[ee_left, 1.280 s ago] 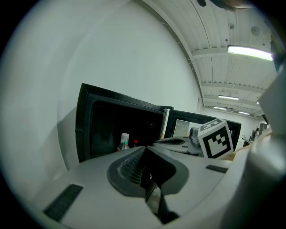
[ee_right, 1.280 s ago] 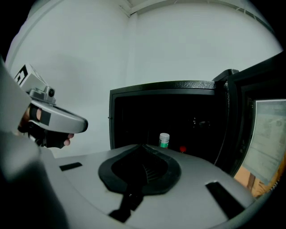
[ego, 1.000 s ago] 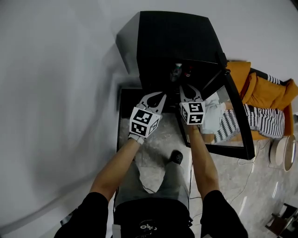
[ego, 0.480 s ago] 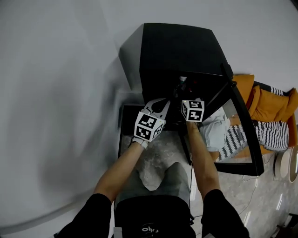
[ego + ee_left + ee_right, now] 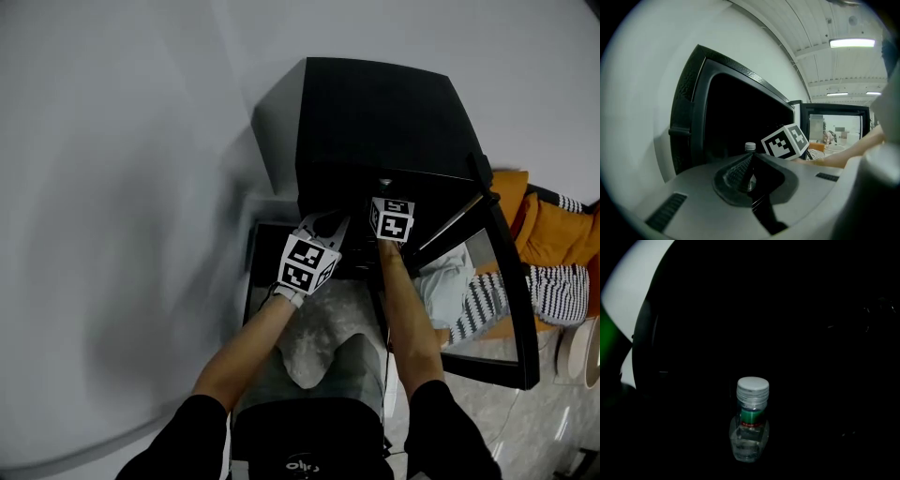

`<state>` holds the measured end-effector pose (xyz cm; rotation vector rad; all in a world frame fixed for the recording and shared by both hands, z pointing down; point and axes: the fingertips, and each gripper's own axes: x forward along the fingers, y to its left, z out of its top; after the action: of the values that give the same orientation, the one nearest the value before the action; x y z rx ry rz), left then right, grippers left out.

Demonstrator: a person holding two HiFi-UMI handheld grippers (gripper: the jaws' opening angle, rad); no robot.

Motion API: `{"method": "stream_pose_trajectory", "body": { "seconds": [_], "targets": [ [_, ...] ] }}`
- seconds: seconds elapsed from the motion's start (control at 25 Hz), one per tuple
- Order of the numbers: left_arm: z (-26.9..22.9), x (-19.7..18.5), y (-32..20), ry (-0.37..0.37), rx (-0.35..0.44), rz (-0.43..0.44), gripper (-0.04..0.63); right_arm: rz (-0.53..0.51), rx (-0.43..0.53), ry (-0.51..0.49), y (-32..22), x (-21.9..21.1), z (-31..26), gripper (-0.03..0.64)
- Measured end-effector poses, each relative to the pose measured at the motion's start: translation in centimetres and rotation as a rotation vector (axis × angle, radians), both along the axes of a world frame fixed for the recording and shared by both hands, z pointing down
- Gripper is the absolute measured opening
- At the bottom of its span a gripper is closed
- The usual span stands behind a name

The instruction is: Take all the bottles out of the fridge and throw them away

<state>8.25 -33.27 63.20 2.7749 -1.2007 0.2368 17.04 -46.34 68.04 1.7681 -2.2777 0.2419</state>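
The black fridge [image 5: 375,112] stands open, its glass door [image 5: 497,272] swung out to the right. Inside, a clear bottle [image 5: 751,423] with a white cap and a green label stands upright in the dark, straight ahead of my right gripper [image 5: 386,197]. That gripper reaches into the fridge opening; its jaws have just been opening, are lost in the dark, and nothing shows between them. My left gripper [image 5: 750,159] is shut and empty, just outside the opening at the left [image 5: 328,225]. Past its tips a bottle cap [image 5: 749,146] shows.
A black-rimmed bin [image 5: 251,272] lined with a crumpled pale bag [image 5: 319,323] sits on the floor right in front of the fridge, under my arms. Orange and striped cloth [image 5: 553,262] lies behind the door at the right. A white wall runs along the left.
Both grippers have moved forward toward the fridge. The right one, shut and outside a second ago, now has its jaws inside the dark opening. The left one has come up to the fridge's front.
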Motion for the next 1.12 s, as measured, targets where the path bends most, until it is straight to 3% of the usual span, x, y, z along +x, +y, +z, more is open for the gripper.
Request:
{"method": "stream_pose_trajectory", "body": {
  "seconds": [0.28, 0.36, 0.64, 1.12],
  "targets": [
    [0.1, -0.3, -0.8, 0.006, 0.004, 0.005, 0.008, 0.018, -0.014, 0.012, -1.0, 0.0, 0.8, 0.296],
    [0.2, -0.4, -0.9, 0.007, 0.003, 0.004, 0.008, 0.027, -0.002, 0.017, -0.9, 0.3, 0.8, 0.209],
    [0.0, -0.5, -0.6, 0.013, 0.001, 0.004, 0.006, 0.021, 0.022, 0.012, 0.6, 0.7, 0.1, 0.206],
    [-6.1, 0.2, 3.9, 0.041, -0.081, 0.030, 0.008, 0.000, -0.027, -0.003, 10.5, 1.5, -6.9, 0.206]
  ]
}}
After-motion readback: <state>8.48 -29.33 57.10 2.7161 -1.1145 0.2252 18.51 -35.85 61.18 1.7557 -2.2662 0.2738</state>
